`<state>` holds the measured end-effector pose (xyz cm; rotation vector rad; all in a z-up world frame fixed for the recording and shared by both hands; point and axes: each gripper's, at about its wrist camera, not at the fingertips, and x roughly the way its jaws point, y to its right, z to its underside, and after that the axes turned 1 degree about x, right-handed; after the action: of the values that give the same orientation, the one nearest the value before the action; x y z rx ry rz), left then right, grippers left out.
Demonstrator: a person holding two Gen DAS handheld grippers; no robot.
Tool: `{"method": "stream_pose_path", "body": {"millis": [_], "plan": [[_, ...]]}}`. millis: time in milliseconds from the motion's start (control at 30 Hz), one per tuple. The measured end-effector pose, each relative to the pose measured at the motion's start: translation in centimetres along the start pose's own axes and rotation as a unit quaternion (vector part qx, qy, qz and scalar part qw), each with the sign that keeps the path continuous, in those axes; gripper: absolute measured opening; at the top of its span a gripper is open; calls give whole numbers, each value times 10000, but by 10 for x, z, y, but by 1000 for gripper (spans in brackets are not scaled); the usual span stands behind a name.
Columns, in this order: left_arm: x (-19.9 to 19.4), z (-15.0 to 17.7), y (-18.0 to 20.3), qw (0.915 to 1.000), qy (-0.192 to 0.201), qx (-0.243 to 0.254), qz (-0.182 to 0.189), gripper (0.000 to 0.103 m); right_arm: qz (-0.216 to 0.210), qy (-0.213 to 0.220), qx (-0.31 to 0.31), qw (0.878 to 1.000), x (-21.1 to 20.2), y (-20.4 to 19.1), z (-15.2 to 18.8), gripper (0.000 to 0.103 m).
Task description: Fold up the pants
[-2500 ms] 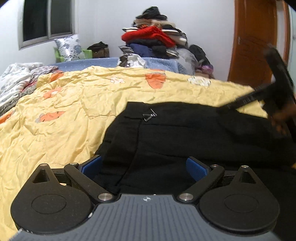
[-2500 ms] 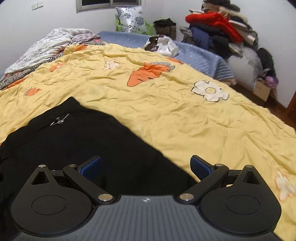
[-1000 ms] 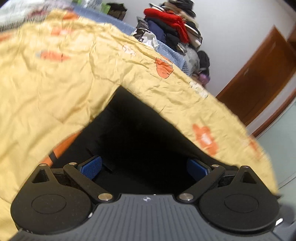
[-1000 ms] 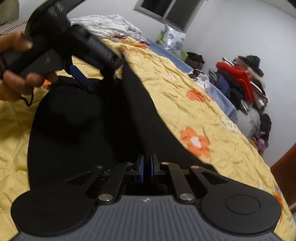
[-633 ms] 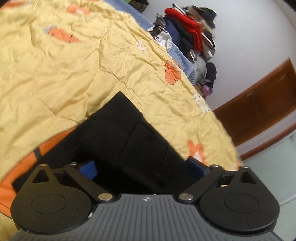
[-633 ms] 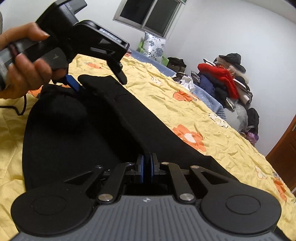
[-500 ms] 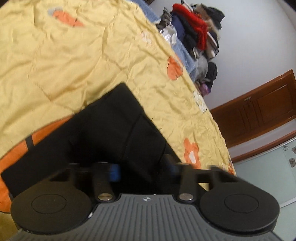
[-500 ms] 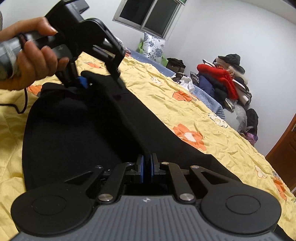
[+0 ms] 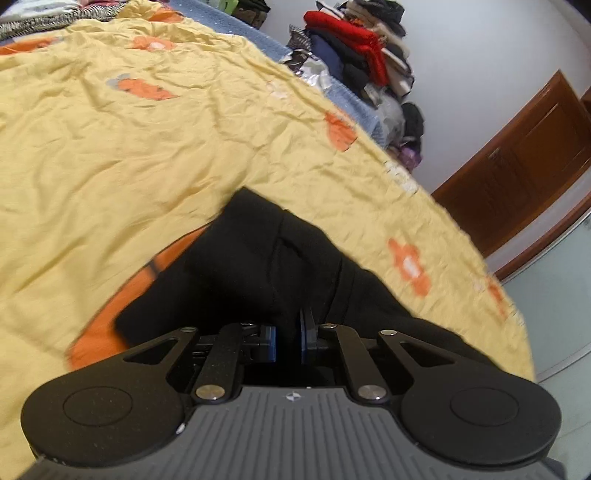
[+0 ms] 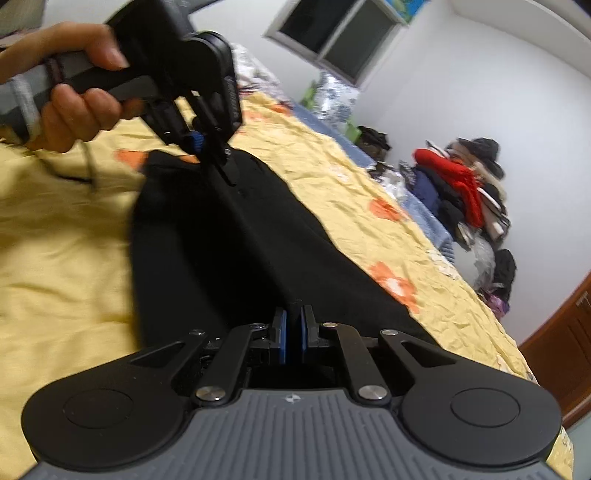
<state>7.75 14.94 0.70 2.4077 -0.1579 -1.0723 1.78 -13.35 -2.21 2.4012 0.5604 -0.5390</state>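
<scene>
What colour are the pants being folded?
Plain black pants, clearest in the right wrist view.

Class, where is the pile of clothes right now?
The pile of clothes sits at the right of the right wrist view, against the white wall past the far edge of the yellow quilt.

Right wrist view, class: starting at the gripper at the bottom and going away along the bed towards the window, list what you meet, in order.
right gripper → black pants → left gripper → yellow quilt → floral pillow → window
</scene>
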Motion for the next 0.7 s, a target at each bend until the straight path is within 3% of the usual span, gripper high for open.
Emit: {"method": "stream_pose_path", "body": {"millis": [200, 500, 567, 600, 700], "plan": [[-10, 11, -17, 9996, -165, 109, -184, 12, -336, -112, -177, 9992, -18, -34, 0, 7], [-14, 18, -13, 9987, -76, 283, -417, 13, -415, -190, 8, 9990, -22, -40, -1, 7], [-13, 19, -10, 9977, -59, 418, -538, 19, -435, -189, -21, 9989, -22, -42, -2, 8], [-11, 20, -9, 9972, -69, 445, -599, 28, -424, -232, 16, 9988, -17, -41, -1, 8], [-14, 20, -6, 9968, -103, 512, -601, 34, -310, -195, 99, 9993, -17, -43, 2, 10]]}}
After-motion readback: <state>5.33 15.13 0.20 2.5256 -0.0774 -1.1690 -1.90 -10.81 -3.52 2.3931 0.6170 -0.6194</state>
